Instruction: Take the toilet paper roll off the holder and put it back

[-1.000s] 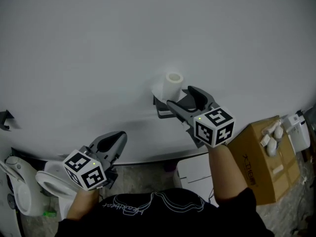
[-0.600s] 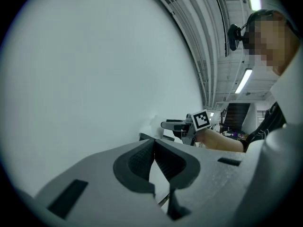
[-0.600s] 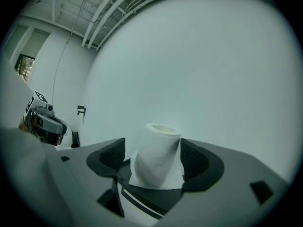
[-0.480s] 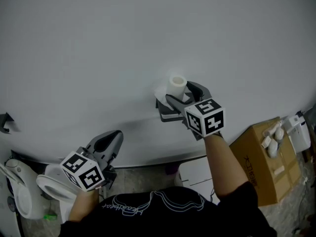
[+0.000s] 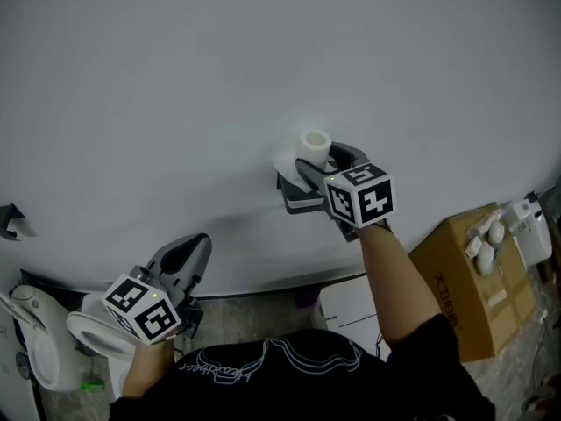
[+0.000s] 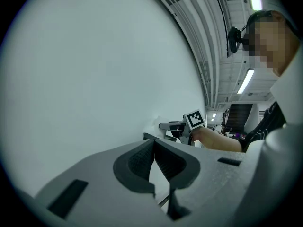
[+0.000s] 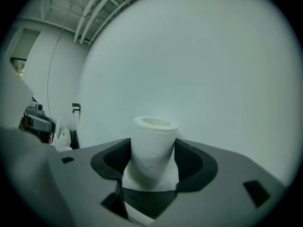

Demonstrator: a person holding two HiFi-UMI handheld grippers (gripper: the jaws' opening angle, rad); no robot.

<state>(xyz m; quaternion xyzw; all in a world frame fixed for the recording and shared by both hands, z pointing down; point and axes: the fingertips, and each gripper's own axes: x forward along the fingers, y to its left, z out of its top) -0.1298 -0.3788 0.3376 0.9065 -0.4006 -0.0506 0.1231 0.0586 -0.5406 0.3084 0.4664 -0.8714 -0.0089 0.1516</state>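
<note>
A white toilet paper roll (image 5: 314, 143) stands upright on a dark wall-mounted holder (image 5: 294, 198) against the pale wall. My right gripper (image 5: 321, 161) reaches level to it, one jaw on each side. In the right gripper view the roll (image 7: 154, 126) fills the gap and both pads (image 7: 119, 156) touch its sides; the right gripper (image 7: 152, 146) has just been closing, and its jaws now press on the roll. My left gripper (image 5: 196, 246) hangs low at the left, away from the holder. In the left gripper view its fingertips (image 6: 154, 143) meet with nothing between them.
A cardboard box (image 5: 473, 279) sits on the floor at the right, with a white device (image 5: 530, 226) beyond it. A white bin (image 5: 346, 310) stands below the holder. A toilet (image 5: 88, 331) is at the lower left. A small black bracket (image 5: 10, 219) sticks out of the wall at far left.
My right gripper moved forward to the roll and its jaws narrowed around it. My left gripper drifted slightly left and down.
</note>
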